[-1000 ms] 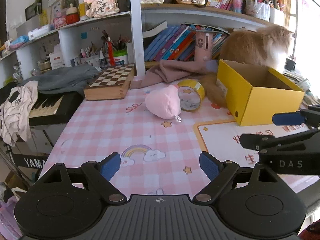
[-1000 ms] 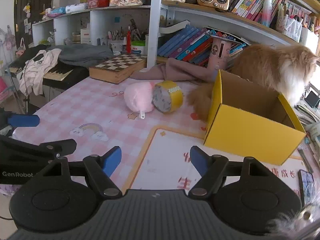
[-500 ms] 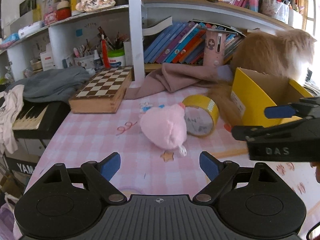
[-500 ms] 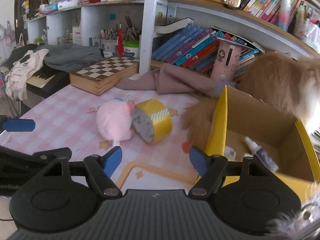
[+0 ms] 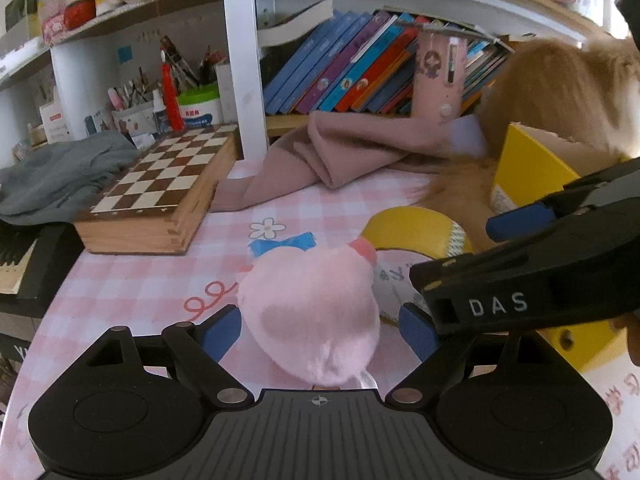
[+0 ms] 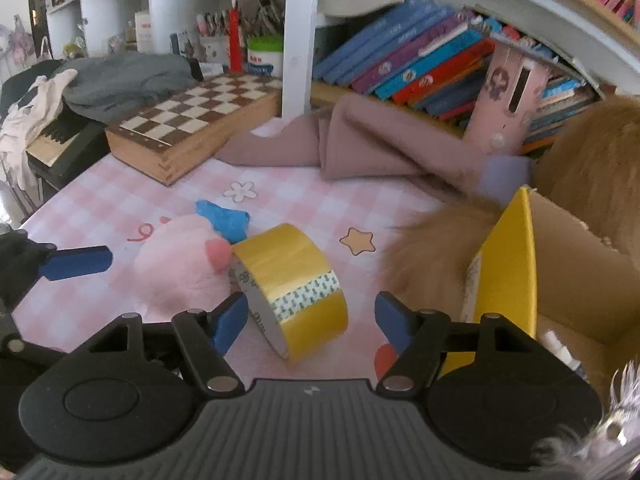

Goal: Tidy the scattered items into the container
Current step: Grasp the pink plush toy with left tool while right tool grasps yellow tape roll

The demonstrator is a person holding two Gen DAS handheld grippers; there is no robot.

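A pink plush toy (image 5: 316,312) lies on the pink checked tablecloth, between the open fingers of my left gripper (image 5: 320,332); it also shows in the right wrist view (image 6: 176,272). A yellow tape roll (image 6: 292,288) stands on edge beside it, between the open fingers of my right gripper (image 6: 312,320); it shows behind the plush in the left wrist view (image 5: 420,232). The yellow cardboard box (image 6: 508,280) stands to the right, with small items inside. The right gripper's body (image 5: 540,272) crosses the left wrist view.
An orange cat (image 6: 592,168) stands behind the box, its tail (image 6: 424,256) on the table by the tape. A wooden chessboard box (image 5: 160,200) and a mauve cloth (image 5: 340,156) lie at the back. Bookshelves rise behind. A keyboard (image 6: 60,136) sits at the left edge.
Both grippers have moved forward and down. The plush now sits between the left fingers and the tape roll between the right fingers. Both stay open.
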